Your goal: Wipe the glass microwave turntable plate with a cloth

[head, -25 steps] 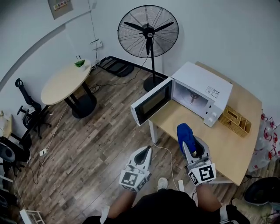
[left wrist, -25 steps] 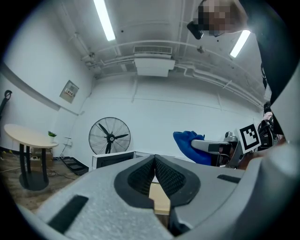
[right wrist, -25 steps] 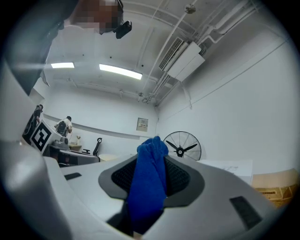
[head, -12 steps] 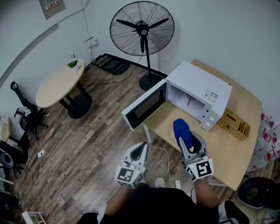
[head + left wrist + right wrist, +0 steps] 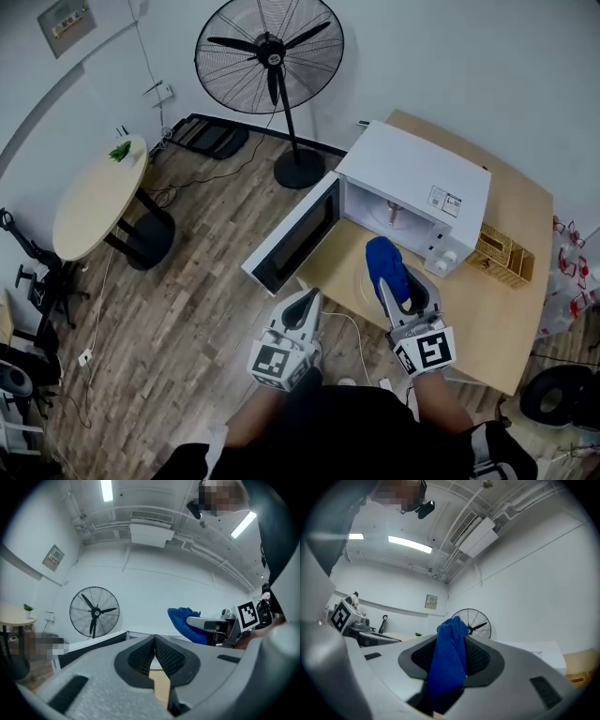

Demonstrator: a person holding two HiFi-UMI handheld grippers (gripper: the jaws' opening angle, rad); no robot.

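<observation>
The left gripper point(image 5: 305, 298) has its jaws point(image 5: 154, 641) closed pad to pad with nothing between them. Ahead of those jaws and a little to their left hangs the open door point(image 5: 291, 239) of the white box-shaped microwave oven point(image 5: 422, 173), and the black pedestal fan point(image 5: 94, 611) stands far beyond them by the wall.

The right gripper point(image 5: 394, 286) has its jaws point(image 5: 451, 641) clamped on a bunched blue cloth point(image 5: 450, 663). The cloth fills the gap between the pads and sticks up past their tips. From the head view the blue cloth point(image 5: 384, 262) sits at the front of the right jaws, over the light wooden bench point(image 5: 506, 309) and just short of the microwave's open cavity. In the left gripper view the cloth point(image 5: 180, 620) shows ahead and to the right of the left jaws, well apart from them.

A woven wicker basket point(image 5: 497, 251) rests on the bench, ahead and to the right of the right jaws, beside the microwave.

The glass turntable plate is too faint to place with certainty; only a small hub shows inside the cavity point(image 5: 392, 214), straight ahead of the right jaws
</observation>
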